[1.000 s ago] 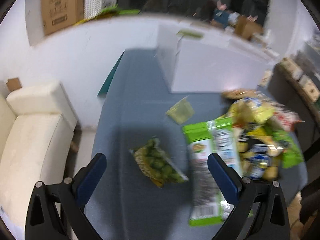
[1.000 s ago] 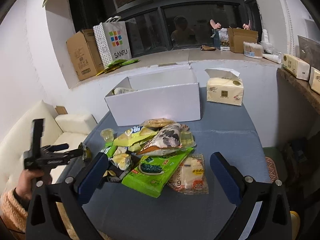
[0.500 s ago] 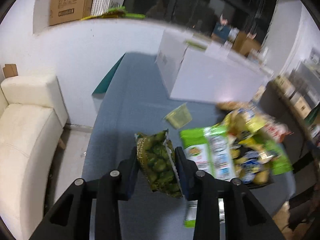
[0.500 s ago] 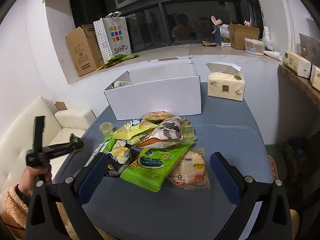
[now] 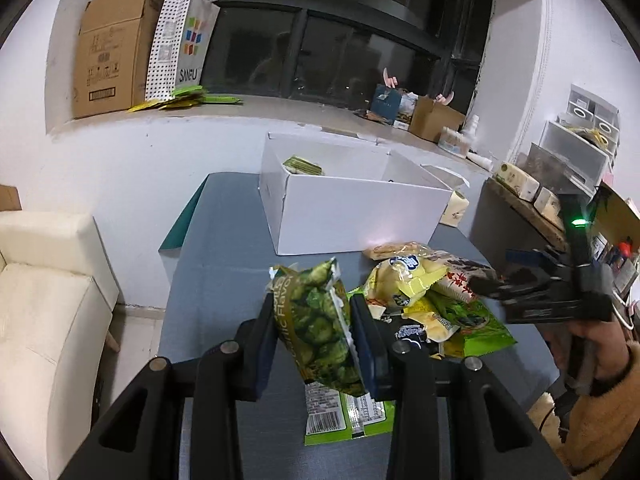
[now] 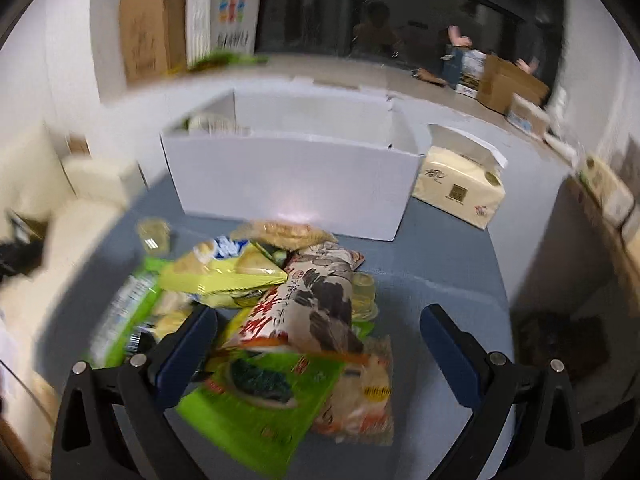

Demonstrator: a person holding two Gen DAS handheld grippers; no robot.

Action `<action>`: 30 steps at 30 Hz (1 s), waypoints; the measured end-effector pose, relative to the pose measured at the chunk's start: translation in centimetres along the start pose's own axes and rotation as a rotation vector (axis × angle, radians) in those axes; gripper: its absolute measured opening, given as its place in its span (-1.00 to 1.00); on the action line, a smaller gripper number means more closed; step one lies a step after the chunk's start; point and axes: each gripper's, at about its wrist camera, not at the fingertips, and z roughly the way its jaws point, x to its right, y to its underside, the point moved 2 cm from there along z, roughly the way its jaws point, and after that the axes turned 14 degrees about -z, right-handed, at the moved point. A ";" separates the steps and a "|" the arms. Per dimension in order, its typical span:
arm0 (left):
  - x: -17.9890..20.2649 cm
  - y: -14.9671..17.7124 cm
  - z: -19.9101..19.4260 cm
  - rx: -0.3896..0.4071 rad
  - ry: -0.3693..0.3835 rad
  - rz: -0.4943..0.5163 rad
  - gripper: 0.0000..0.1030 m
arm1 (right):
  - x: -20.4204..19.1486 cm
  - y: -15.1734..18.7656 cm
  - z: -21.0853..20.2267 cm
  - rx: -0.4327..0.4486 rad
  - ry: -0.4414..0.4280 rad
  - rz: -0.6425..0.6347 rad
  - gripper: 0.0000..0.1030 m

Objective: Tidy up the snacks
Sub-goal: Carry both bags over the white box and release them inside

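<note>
Left wrist view: my left tongs (image 5: 312,330) are closed tight on a green pea snack bag (image 5: 316,320), clamped by both blue pads and held clear above the blue-grey table (image 5: 216,264). Yellow print up its edge reads "Flavor"; the rest is too crumpled to make out. Beyond it stands the open white box (image 5: 352,212), with one flat green packet (image 5: 303,166) lying inside. On the windowsill a dotted paper bag (image 5: 182,40) reads "SANFU", beside a brown cardboard carton (image 5: 112,50).

From the right wrist view, my right tongs (image 6: 318,340) stand wide apart with nothing gripped, over the snack pile (image 6: 256,312). Between the pads lie a beige packet with red and black Chinese characters (image 6: 316,300), a lime-green seaweed packet (image 6: 260,400) and a yellow-green chip bag (image 6: 224,276); motion blur makes their print unreadable. A tissue pack (image 6: 460,192) sits just beside the box's right end.
</note>
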 end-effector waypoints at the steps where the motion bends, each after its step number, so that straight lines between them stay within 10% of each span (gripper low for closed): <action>1: 0.0 0.0 0.1 -0.009 0.008 0.000 -0.25 | -0.5 -0.2 0.9 -0.035 0.020 -0.034 1.00; 6: 0.0 0.4 0.6 -0.024 0.009 0.001 -0.25 | -1.6 -0.6 4.1 -0.126 0.038 -0.096 0.96; 8: 0.0 0.4 0.6 -0.027 0.009 0.002 -0.25 | -1.4 -0.4 4.3 -0.112 0.027 -0.082 0.37; 12: -0.3 0.6 0.5 -0.024 0.001 0.008 -0.25 | 0.8 1.1 2.4 -0.013 -0.041 0.047 -0.11; 22: 1.3 -0.1 1.3 -0.029 0.055 0.020 -0.25 | 6.5 5.7 -6.5 0.249 -0.133 0.314 -0.17; 30: 6.0 -5.0 2.6 0.024 0.116 0.122 -0.25 | 8.2 1.9 -8.5 0.352 -0.092 0.295 -0.17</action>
